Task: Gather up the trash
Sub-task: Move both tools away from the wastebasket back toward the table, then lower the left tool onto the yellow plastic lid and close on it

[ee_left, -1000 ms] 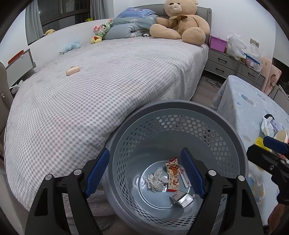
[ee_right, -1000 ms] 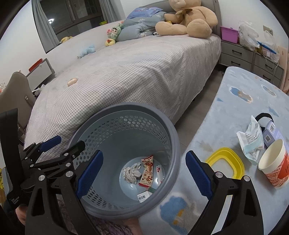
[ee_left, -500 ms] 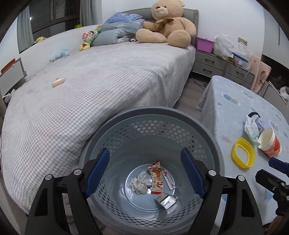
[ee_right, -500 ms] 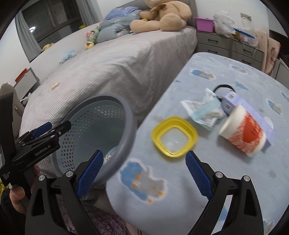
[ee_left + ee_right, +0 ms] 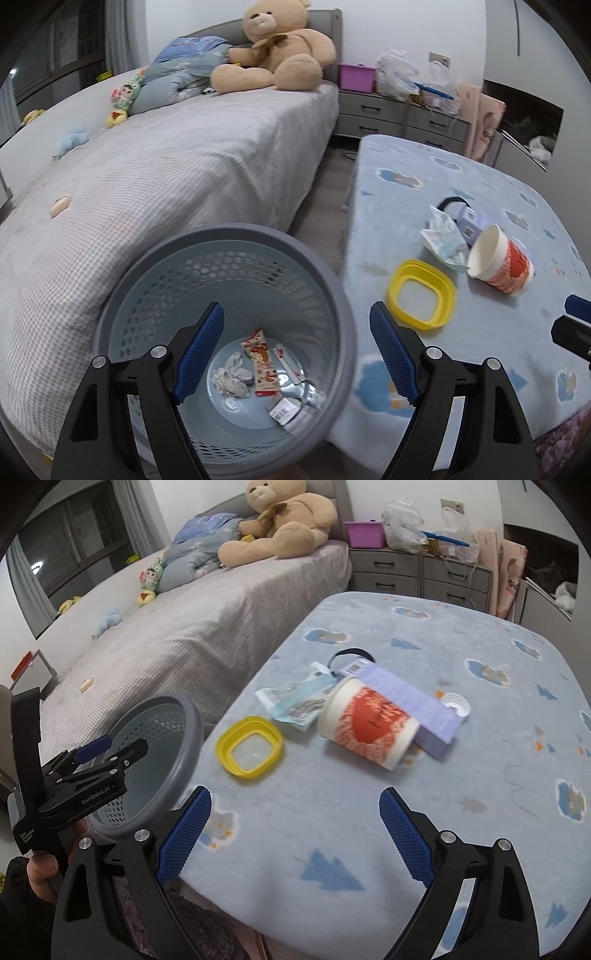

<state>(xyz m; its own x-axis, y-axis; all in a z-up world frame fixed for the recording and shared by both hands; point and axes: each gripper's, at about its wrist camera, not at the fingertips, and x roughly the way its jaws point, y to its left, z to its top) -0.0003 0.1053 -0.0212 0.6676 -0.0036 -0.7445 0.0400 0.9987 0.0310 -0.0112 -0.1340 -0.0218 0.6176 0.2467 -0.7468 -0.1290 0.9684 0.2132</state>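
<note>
My bin (image 5: pixel 343 306) stands between the bed (image 5: pixel 177 166) on its left and the table (image 5: pixel 406 812) on its right. On the table, the lid (image 5: pixel 250 749) lies left of the cup (image 5: pixel 369 727); the box (image 5: pixel 406 701) lies behind it.

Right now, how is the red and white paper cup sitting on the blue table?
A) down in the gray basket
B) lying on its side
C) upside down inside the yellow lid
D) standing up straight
B: the paper cup lies tipped on its side on the table, resting against the purple box, with the yellow lid apart from it.
</note>
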